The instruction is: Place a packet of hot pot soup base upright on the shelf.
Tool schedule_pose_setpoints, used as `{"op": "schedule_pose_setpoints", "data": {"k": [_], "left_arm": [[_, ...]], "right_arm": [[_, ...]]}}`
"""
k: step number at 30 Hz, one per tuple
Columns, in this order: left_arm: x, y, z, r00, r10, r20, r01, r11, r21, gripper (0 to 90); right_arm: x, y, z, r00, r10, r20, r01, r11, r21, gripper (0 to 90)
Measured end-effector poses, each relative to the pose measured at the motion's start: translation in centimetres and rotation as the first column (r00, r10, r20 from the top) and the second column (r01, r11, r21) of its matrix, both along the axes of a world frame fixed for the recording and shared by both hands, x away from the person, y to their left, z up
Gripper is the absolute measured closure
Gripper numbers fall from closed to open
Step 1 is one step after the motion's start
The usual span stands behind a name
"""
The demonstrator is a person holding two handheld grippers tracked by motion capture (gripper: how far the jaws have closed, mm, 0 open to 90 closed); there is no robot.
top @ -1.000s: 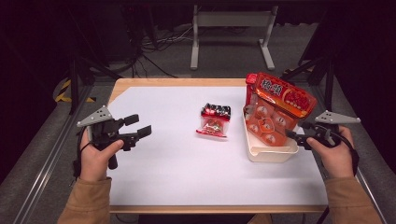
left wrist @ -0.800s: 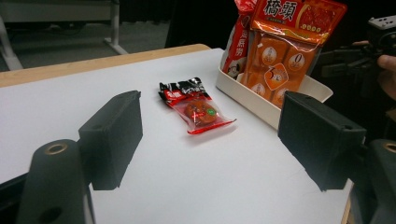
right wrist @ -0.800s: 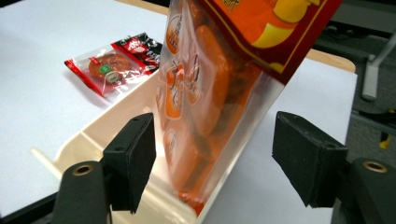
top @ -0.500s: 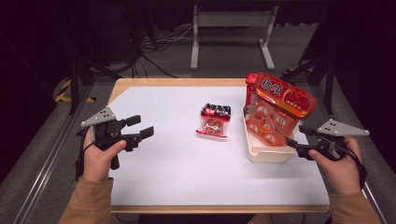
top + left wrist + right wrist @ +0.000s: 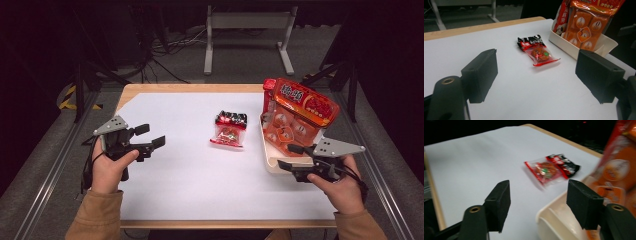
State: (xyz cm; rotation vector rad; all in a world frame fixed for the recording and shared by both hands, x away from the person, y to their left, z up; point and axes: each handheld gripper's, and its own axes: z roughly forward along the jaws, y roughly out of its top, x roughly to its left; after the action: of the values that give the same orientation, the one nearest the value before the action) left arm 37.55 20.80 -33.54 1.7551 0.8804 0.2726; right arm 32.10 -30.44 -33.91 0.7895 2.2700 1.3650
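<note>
A small red-and-black snack packet (image 5: 230, 128) (image 5: 537, 51) (image 5: 551, 170) lies flat in the middle of the white table. Large orange snack bags (image 5: 300, 115) (image 5: 586, 27) (image 5: 619, 175) stand in a cream tray (image 5: 270, 162) (image 5: 574, 48) (image 5: 554, 207) at the right. My left gripper (image 5: 151, 135) (image 5: 536, 72) hovers at the left and points toward the packet. Its jaws have just been opening and nothing is between them. My right gripper (image 5: 289, 157) (image 5: 544, 205) sits at the tray's near end, open. Its jaws have just been closing, with nothing gripped.
The table's wooden edge (image 5: 200, 88) runs along the far side, and dark floor with cables and a metal stand (image 5: 245, 35) lies beyond. Bare white surface (image 5: 200, 180) spreads between the two hands.
My right hand has drawn back toward the near edge and a little left, from beside the tray to its near end. The left hand has stayed put.
</note>
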Motion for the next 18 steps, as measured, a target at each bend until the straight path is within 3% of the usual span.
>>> {"op": "schedule_pose_setpoints", "data": {"k": [7,11,18], "left_arm": [[0.1,-0.2,-0.2,1.0000,-0.004,-0.008,0.004,0.9999,0.013,18.2],[0.3,-0.4,-0.4,1.0000,0.001,0.001,-0.001,0.9997,0.025,17.8],[1.3,-1.5,-1.0,0.9999,-0.007,0.008,0.006,0.9993,0.035,20.1]], "right_arm": [[-0.2,1.9,-0.7,0.9941,0.107,0.020,-0.108,0.9938,0.030,40.6],[-0.4,2.4,-0.9,0.9921,0.123,0.024,-0.124,0.9915,0.039,42.6],[-0.6,4.1,-1.9,0.9836,0.180,-0.011,-0.180,0.9836,0.013,52.6]]}}
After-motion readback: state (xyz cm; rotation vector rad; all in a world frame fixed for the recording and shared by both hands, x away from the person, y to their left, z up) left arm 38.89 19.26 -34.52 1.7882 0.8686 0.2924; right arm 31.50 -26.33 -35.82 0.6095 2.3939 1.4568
